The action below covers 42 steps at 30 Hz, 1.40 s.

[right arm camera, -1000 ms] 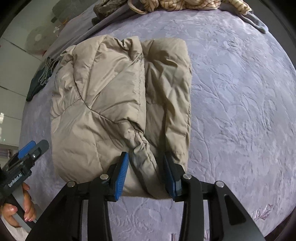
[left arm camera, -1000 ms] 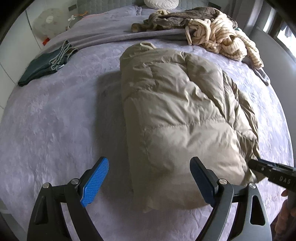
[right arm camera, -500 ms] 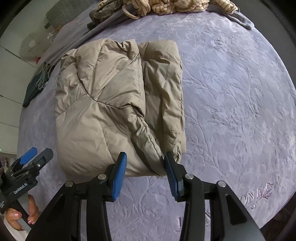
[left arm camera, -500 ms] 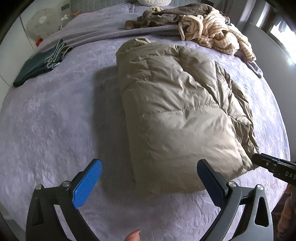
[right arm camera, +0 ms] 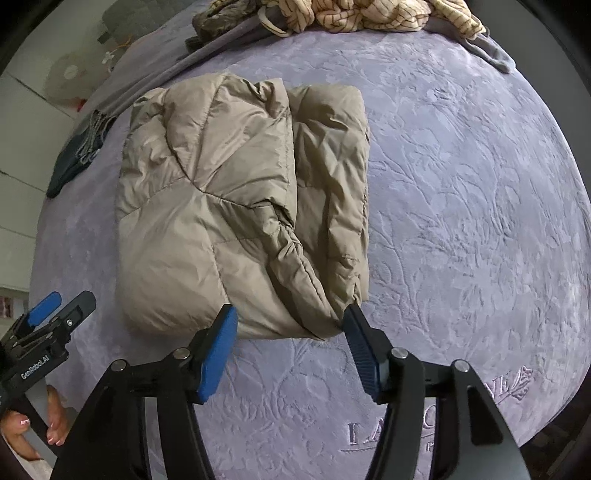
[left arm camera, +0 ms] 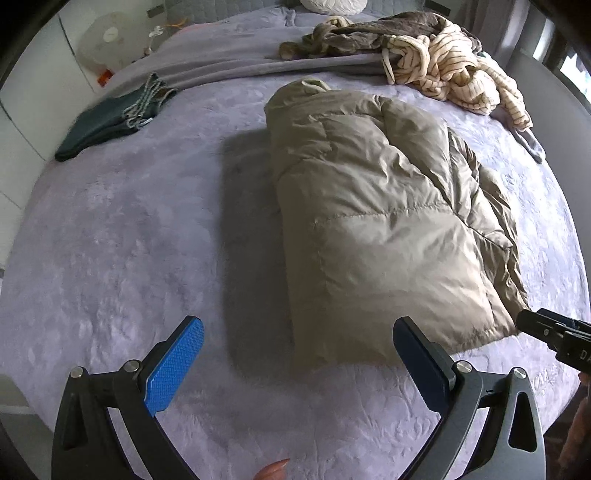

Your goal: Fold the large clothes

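right fingers [right arm camera: 354,332] off jacket [right arm camera: 229,206] now

So this is a bedroom at home, no question. I'm working over a big bed [left arm camera: 110,258] with a lavender embossed bedspread [right arm camera: 480,221], floral pattern pressed into it and some stitched lettering near the edge. There's a padded grey headboard [left arm camera: 221,5] at the far end and a white pillow [left arm camera: 332,4] up against it. A heap of unfolded laundry [left arm camera: 424,51] sits near the pillow, a folded dark garment [left arm camera: 107,122] lies off to one side, and a folded beige puffer jacket [left arm camera: 388,221] is in the middle. A white fan [left arm camera: 103,40] stands by the plain white wall.
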Each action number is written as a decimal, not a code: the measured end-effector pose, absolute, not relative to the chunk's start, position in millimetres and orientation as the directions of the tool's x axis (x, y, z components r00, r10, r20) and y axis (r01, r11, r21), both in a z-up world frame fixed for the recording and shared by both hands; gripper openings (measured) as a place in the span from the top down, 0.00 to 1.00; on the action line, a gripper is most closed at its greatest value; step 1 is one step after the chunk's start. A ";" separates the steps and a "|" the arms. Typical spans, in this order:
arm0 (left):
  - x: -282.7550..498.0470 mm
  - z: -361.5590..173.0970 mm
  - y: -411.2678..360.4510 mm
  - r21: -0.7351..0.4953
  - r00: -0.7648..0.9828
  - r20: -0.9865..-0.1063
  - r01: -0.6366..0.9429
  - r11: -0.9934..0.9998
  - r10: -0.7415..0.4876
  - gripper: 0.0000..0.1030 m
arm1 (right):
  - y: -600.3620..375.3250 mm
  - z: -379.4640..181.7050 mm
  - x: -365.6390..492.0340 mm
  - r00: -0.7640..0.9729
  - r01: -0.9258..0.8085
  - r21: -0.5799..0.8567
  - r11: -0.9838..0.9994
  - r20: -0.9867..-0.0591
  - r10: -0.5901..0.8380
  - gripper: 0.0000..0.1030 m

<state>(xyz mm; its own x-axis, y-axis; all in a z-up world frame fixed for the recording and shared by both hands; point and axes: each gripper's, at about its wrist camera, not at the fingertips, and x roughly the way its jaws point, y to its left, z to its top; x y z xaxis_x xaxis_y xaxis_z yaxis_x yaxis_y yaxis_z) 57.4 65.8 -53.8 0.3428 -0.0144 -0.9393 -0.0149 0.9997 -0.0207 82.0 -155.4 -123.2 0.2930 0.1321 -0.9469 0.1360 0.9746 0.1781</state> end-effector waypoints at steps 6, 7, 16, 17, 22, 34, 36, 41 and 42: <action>33.5 -33.0 56.9 -0.002 0.360 -0.933 -0.052 0.999 0.017 0.00 | -161.5 -109.1 64.9 0.311 0.101 0.179 0.979 -0.940 0.140 0.23; 28.9 -28.5 54.6 -0.001 0.365 -0.931 -0.058 0.998 0.020 0.00 | -161.9 -104.9 61.2 0.318 0.092 0.169 0.981 -0.939 0.132 0.22; 0.1 10.4 37.9 -0.014 0.418 -0.909 -0.062 0.998 0.013 0.00 | -172.2 -70.8 38.1 0.378 0.071 0.149 0.986 -0.919 0.112 0.10; -3.2 16.4 36.1 -0.013 0.427 -0.904 -0.062 0.998 0.014 0.00 | -172.0 -65.3 35.4 0.393 0.069 0.149 0.986 -0.913 0.110 0.01; -10.3 38.6 30.9 -0.013 0.461 -0.887 -0.061 0.998 0.017 0.00 | -164.4 -38.3 26.5 0.463 0.064 0.126 0.990 -0.882 0.083 0.00; -19.3 73.6 30.5 0.011 0.515 -0.856 -0.066 0.998 0.043 0.00 | -141.2 5.8 16.4 0.542 0.048 0.046 0.998 -0.840 0.012 0.00; -20.7 74.5 31.1 0.014 0.514 -0.856 -0.069 0.998 0.047 0.00 | -139.0 8.0 14.3 0.550 0.047 0.030 0.998 -0.835 -0.001 0.00; -24.9 74.7 33.4 0.020 0.513 -0.856 -0.076 0.997 0.057 0.00 | -136.9 9.6 12.2 0.557 0.043 0.018 0.999 -0.831 -0.009 0.00; -26.2 75.0 33.9 0.021 0.514 -0.856 -0.077 0.997 0.058 0.00 | -136.7 9.3 12.5 0.555 0.045 0.019 0.999 -0.832 -0.009 0.00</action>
<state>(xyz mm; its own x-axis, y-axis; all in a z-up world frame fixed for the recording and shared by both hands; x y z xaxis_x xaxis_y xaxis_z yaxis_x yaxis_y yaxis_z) -26.2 33.9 75.0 0.5144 0.0581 -0.8556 -0.0771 0.9968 0.0214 12.5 -136.7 9.3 0.5553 -0.0094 -0.8316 0.0448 0.9988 0.0186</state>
